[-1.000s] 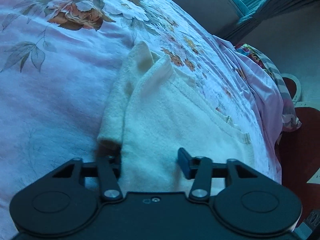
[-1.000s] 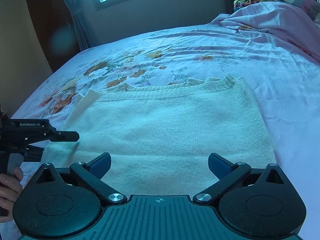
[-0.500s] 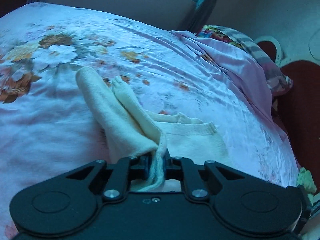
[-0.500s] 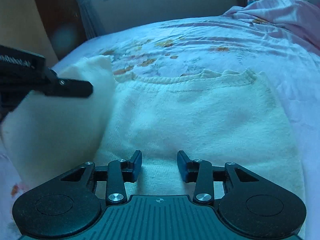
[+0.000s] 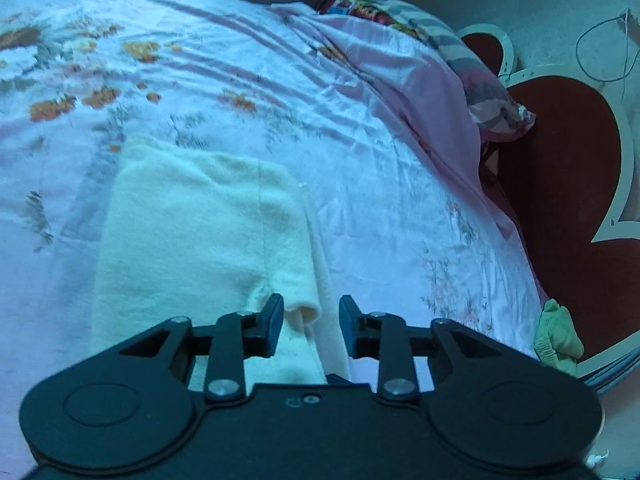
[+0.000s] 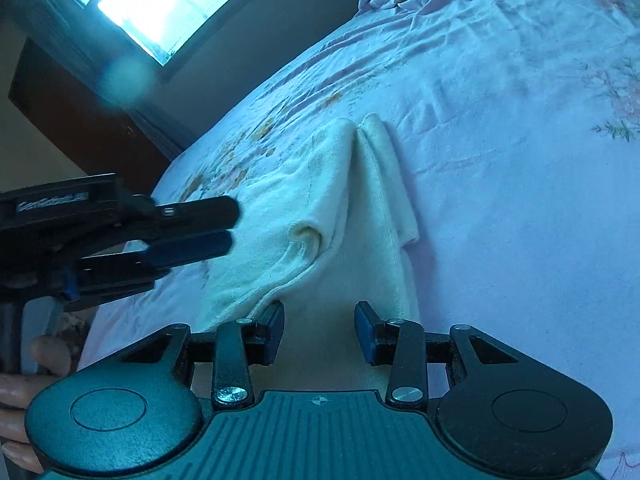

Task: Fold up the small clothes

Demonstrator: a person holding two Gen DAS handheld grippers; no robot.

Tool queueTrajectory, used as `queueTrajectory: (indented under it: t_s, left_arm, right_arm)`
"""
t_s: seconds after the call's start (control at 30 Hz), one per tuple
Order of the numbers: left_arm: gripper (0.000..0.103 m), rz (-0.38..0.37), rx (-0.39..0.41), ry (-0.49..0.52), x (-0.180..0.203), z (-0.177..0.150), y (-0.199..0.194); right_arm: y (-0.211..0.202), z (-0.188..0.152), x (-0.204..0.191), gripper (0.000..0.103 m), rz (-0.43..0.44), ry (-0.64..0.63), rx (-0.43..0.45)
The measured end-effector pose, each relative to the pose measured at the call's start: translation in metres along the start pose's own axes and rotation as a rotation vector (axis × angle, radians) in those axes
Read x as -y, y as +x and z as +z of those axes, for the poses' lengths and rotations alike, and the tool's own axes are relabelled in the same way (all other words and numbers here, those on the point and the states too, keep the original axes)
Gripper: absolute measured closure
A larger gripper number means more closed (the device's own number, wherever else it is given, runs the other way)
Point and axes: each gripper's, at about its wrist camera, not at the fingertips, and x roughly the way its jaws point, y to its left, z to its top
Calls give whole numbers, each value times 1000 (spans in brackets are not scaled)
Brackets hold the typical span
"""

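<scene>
Cream knit top lies on floral bedspread, toward near edge of bed, one side folded over middle.

My left gripper: jaws just opened, parted, folded sleeve cuff loose between, not pinched.

My right gripper: jaws parted over knit, gripping nothing.

Next, I judge: smooth fold flat, align edges, pinch opposite side low, carry across evenly.
</scene>
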Motion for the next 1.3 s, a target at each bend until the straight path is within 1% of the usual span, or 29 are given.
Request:
queueTrajectory:
  t_s: [0.03,0.07,0.1,0.17,0.23,0.27,0.33,0.43,0.47,0.53,0.6,0.67,0.7,0.73,0.77,0.8,0.83,0.9,0.97,1.07,1.1,1.17,1.2,1.27,1.3]
  left_arm:
    - [64,40,21,13,-3,1,-11]
    - [60,92,38,33,-7,0,-18]
    - [59,142,50,52,-12,-1,-24]
    - [59,188,34,64,-25,-11,-26]
    - [59,203,3,59,-36,-23,-20]
    - [59,215,-3,65,-39,-30,-16]
    - [59,268,-6,96,-40,-44,-8]
    - [56,294,-13,134,-39,-63,3]
    - [53,297,-5,146,-38,-65,4]
    - [52,289,3,147,-38,-67,1]
    - [52,280,5,143,-40,-68,0]
    - [51,267,7,134,-43,-67,-1]
    - [51,264,8,133,-43,-67,-1]
    - [51,262,9,134,-43,-68,-1]
    - [50,259,10,134,-43,-69,-1]
    - [48,254,11,134,-44,-69,0]
    - [45,252,11,135,-45,-70,1]
    - [42,253,10,131,-46,-71,2]
    - [42,248,21,115,-48,-72,1]
    - [39,256,40,112,-49,-71,-2]
    - [39,259,48,115,-48,-70,-3]
    - [42,259,86,132,-43,-69,-9]
    - [42,258,102,144,-39,-68,-11]
    - [42,258,120,174,-30,-66,-11]
    - [42,252,119,183,-27,-66,-10]
  right_arm:
    - [-1,2,2,56,15,24,0]
    - [-1,3,3,44,20,43,3]
    - [-4,3,3,38,16,60,9]
    - [-12,3,2,38,9,62,26]
    - [-19,3,0,38,1,66,40]
    - [-20,3,-3,38,3,65,37]
    - [-14,5,-10,39,-14,40,26]
    - [8,9,-17,39,-47,16,-10]
    - [16,11,-17,39,-55,24,-16]
    - [32,16,-19,39,-66,17,-9]
    - [43,24,-22,39,-50,10,3]
    - [53,30,-23,39,-23,27,-14]
    - [58,32,-22,39,-9,45,-31]
    - [58,34,-17,39,24,79,-39]
    - [57,34,-14,39,41,97,-36]
    - [56,34,-12,39,28,94,-33]
    - [59,34,-12,41,-14,79,-30]
    - [66,36,-13,85,-59,53,-22]
    - [77,40,-14,86,-87,47,-19]
    - [83,41,-22,91,-121,-14,-5]
    - [81,41,-27,92,-126,-46,9]
    - [64,40,-43,92,-135,-157,69]
    - [57,41,-47,92,-138,-200,84]
    - [48,43,-47,92,-156,-240,86]
    - [46,42,-44,92,-183,-256,81]
